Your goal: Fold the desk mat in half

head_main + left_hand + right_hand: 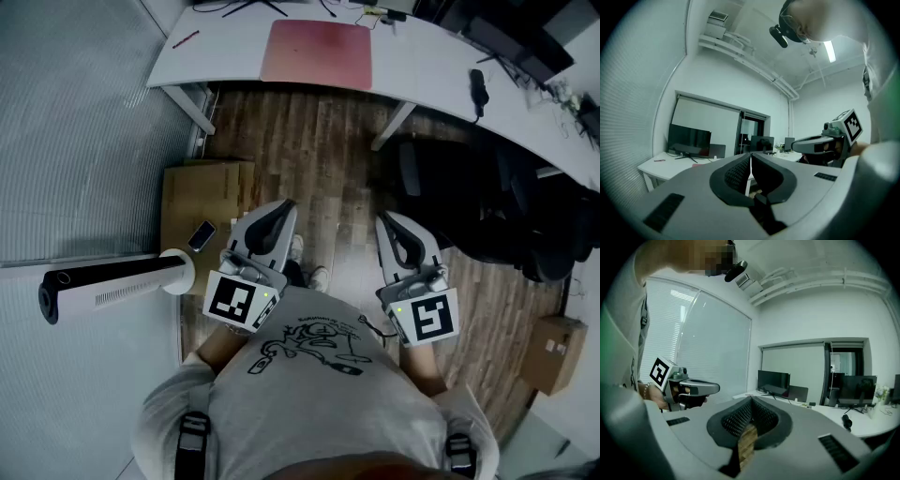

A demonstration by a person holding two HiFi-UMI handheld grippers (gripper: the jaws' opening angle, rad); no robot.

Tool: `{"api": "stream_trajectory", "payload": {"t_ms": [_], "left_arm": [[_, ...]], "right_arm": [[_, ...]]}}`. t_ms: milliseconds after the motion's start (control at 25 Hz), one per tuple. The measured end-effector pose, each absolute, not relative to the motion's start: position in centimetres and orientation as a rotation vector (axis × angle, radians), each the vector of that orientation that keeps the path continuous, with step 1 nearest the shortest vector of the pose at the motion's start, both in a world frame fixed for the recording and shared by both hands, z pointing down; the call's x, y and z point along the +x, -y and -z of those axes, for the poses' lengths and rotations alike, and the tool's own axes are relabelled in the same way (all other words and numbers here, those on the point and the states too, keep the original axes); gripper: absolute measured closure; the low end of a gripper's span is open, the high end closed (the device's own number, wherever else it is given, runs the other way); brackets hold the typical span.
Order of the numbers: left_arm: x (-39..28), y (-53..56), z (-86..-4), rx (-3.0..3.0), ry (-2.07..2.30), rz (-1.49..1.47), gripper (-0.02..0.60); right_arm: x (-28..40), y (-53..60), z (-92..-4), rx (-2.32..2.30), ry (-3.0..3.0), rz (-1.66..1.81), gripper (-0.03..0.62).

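Note:
The desk mat point(317, 54) is a pinkish-red rectangle lying flat on the white desk point(422, 66) at the top of the head view, far from both grippers. I hold both grippers close to my body, above the wooden floor. My left gripper point(281, 208) is shut with nothing in it, and its pads meet at the tip point(750, 157). My right gripper point(386, 222) is also shut and empty point(751, 401), with floor showing through the gap behind its tips. Each gripper appears in the other's view: the right gripper point(820, 145) and the left gripper point(689, 389).
A flat cardboard box point(202, 202) with a phone point(201, 235) on it lies on the floor at my left. A white tower appliance point(112, 281) stands beside it. A black office chair point(487, 206) is at the right, with another box point(553, 352). A red pen point(185, 38) and a black item point(478, 89) lie on the desk.

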State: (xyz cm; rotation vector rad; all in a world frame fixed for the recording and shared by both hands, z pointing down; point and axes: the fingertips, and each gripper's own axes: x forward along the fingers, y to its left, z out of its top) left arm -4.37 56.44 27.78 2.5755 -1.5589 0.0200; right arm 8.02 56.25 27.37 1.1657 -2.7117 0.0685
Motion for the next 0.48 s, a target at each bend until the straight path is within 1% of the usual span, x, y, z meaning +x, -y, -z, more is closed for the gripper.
{"api": "stream_trajectory", "payload": {"t_ms": [240,480], "left_arm": [[-6.1,-53.3,-27.1,2.580,1.565,-0.009,0.554],[-8.9,-49.1,-26.8,2.610,1.543,-0.005,0.554]], "right_arm": [[6.8,-53.0,-26.4,1.183,2.709,-0.032,0.588],[3.9,-48.8,-26.1,1.201,2.703,-0.030,0.588]]}}
